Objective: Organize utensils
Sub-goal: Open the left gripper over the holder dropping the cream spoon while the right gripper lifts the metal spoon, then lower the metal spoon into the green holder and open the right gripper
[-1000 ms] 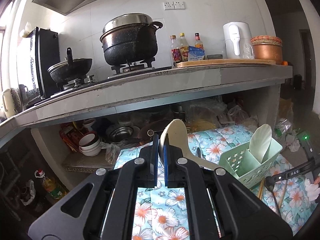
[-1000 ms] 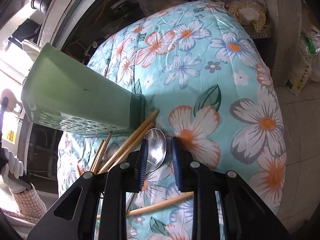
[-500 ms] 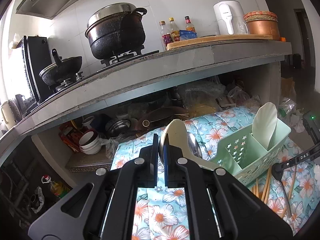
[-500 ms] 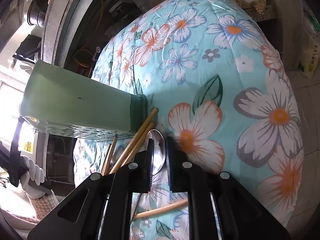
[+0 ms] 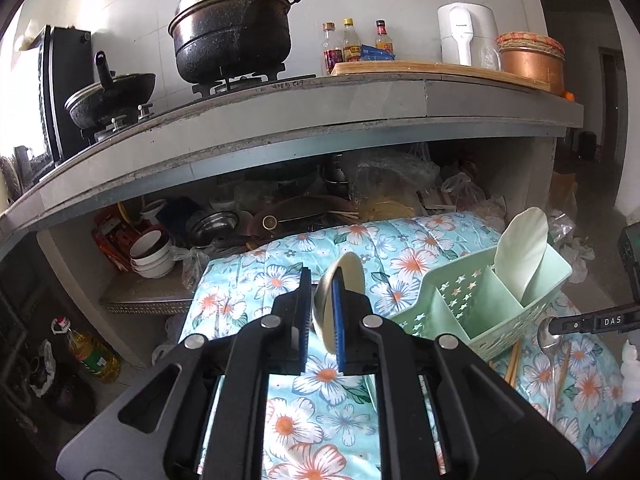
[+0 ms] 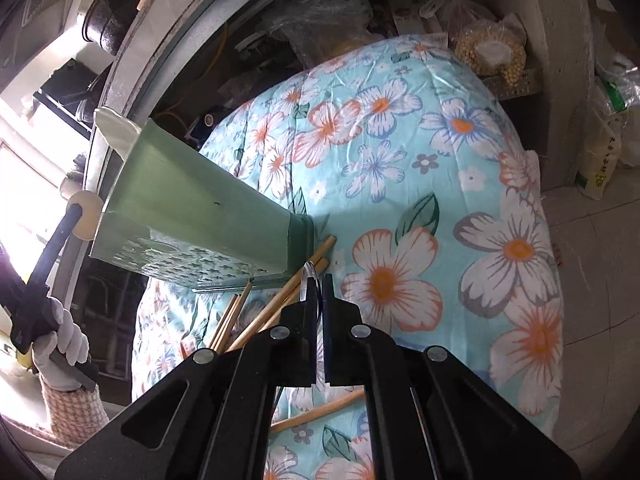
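Two grippers, two spoons, one caddy.

Left gripper (image 5: 322, 316): jaws opening, a narrow gap between the blue pads. Cream rice paddle (image 5: 347, 280) stands edge-on in the gap, leaning on the right pad; its handle is hidden behind the gripper body, and whether the pads still press it cannot be told.

Right gripper (image 6: 318, 312): jaws nearly together, clamped on a metal spoon (image 6: 311, 280). Only the bowl's thin edge shows above the pads; the handle is cut off below. From the left wrist view the spoon bowl hangs at the gripper tip, just off the cloth.

Green utensil caddy (image 5: 472, 312): divided into compartments, perforated wall, standing on the floral cloth (image 5: 328, 388). Second cream paddle (image 5: 522, 252) upright in its far compartment; the other compartments look empty, floors partly hidden.

Wooden chopsticks (image 6: 280, 304): scattered on the cloth against the caddy's base, ends hidden under the right gripper.

Surroundings: counter (image 5: 304, 120) above, bearing black pot (image 5: 232, 36), wok, bottles, kettle. Shelf below crowded with bowls and bags, dim.
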Motion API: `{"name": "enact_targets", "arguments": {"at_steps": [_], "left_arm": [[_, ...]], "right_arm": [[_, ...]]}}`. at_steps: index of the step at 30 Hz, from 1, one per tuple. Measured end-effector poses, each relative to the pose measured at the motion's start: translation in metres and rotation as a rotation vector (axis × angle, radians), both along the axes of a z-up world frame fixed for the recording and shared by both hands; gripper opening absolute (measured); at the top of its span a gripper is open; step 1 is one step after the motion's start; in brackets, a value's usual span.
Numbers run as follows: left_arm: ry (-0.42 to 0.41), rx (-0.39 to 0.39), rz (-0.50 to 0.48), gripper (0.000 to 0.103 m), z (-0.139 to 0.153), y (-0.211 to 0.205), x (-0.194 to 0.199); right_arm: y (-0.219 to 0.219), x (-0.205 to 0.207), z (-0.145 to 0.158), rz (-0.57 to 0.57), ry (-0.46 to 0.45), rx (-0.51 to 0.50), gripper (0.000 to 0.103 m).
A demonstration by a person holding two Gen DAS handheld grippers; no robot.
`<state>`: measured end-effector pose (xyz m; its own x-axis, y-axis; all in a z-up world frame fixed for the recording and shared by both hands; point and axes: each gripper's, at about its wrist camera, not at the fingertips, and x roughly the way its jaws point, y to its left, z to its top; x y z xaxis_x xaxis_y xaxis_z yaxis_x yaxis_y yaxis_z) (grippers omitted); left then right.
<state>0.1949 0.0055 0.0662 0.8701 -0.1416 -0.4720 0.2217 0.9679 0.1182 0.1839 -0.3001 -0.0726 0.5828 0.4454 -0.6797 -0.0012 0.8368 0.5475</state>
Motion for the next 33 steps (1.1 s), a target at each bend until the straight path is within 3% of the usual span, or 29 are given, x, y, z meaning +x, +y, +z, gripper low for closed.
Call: {"name": "enact_targets", "arguments": {"at_steps": [4, 15, 21, 26, 30, 33], "left_arm": [[0.004, -0.091, -0.002, 0.033, 0.003, 0.014, 0.000], [-0.009, -0.231, 0.014, 0.049, 0.004, 0.044, -0.007], [0.009, -0.259, 0.021, 0.059, -0.003, 0.052, -0.010], [0.022, -0.273, 0.022, 0.062, -0.009, 0.057, -0.015], [0.033, -0.280, 0.020, 0.063, -0.013, 0.059, -0.020], [0.040, -0.278, 0.017, 0.063, -0.015, 0.058, -0.023]], "right_arm": [[0.001, -0.015, 0.025, -0.035, -0.065, -0.074, 0.002], [-0.014, -0.042, 0.104, -0.149, -0.250, -0.171, 0.002], [-0.023, -0.049, 0.173, -0.193, -0.418, -0.213, 0.002], [-0.016, -0.039, 0.216, -0.176, -0.535, -0.201, 0.002], [0.003, -0.025, 0.227, -0.141, -0.587, -0.200, 0.002], [0.018, -0.006, 0.219, -0.122, -0.574, -0.212, 0.002]]}}
